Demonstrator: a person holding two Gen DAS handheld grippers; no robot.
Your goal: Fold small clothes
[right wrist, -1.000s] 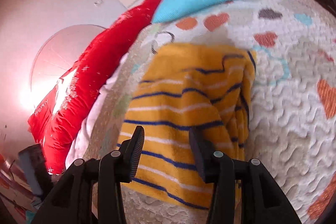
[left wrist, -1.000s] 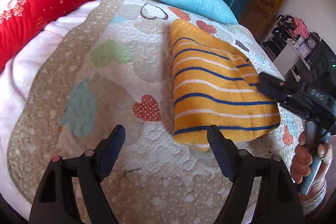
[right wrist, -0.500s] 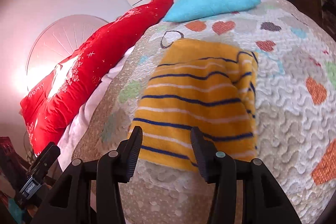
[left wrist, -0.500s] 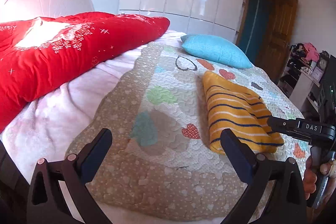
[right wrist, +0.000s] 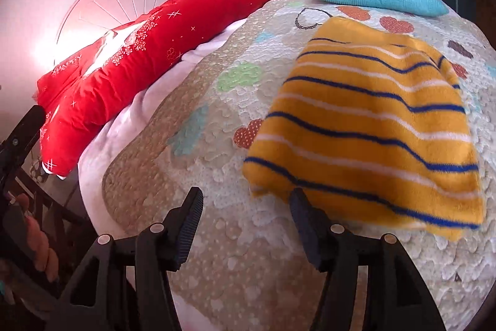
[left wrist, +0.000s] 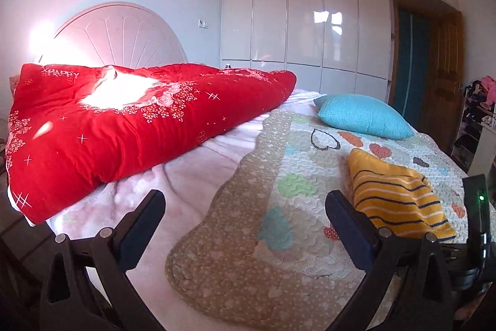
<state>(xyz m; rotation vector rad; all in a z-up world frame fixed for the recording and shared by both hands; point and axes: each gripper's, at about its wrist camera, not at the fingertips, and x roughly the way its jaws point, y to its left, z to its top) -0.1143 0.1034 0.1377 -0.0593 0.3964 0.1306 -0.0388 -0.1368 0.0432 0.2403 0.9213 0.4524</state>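
Left wrist view: your left tongs [left wrist: 245, 225] hang over the near edge of the bed, their two dark fingers spread as wide as they go after just opening, with nothing between them but the patterned quilt [left wrist: 248, 253] below. They point only slightly downward, so the far side of the room shows: the white wardrobe doors [left wrist: 303, 17] and the rounded headboard [left wrist: 121, 36]. To the right of your right-hand finger lies the folded sweater [left wrist: 400, 200], yellow with blue and white stripes, flat on the quilt and untouched. Beyond it sits a turquoise pillow [left wrist: 362, 115], and a red duvet [left wrist: 130, 126] is bunched along the left side of the bed over a pale pink blanket [left wrist: 192, 176]. At the lower right edge a dark device with a green light [left wrist: 480, 219] cuts into view; what it is cannot be told for sure.

From the right wrist, your right tongs [right wrist: 245, 228] tilt more steeply toward the bed. Their fingers stand partly apart, having just been opening, and they hold nothing: only quilt [right wrist: 217, 238] lies in the gap. The right-hand finger's tip overlaps the near left corner of the sweater [right wrist: 372, 126] in the picture, though whether it touches the fabric cannot be told. At the far left edge your left hand [right wrist: 34, 241] wraps a dark handle beside the bed.
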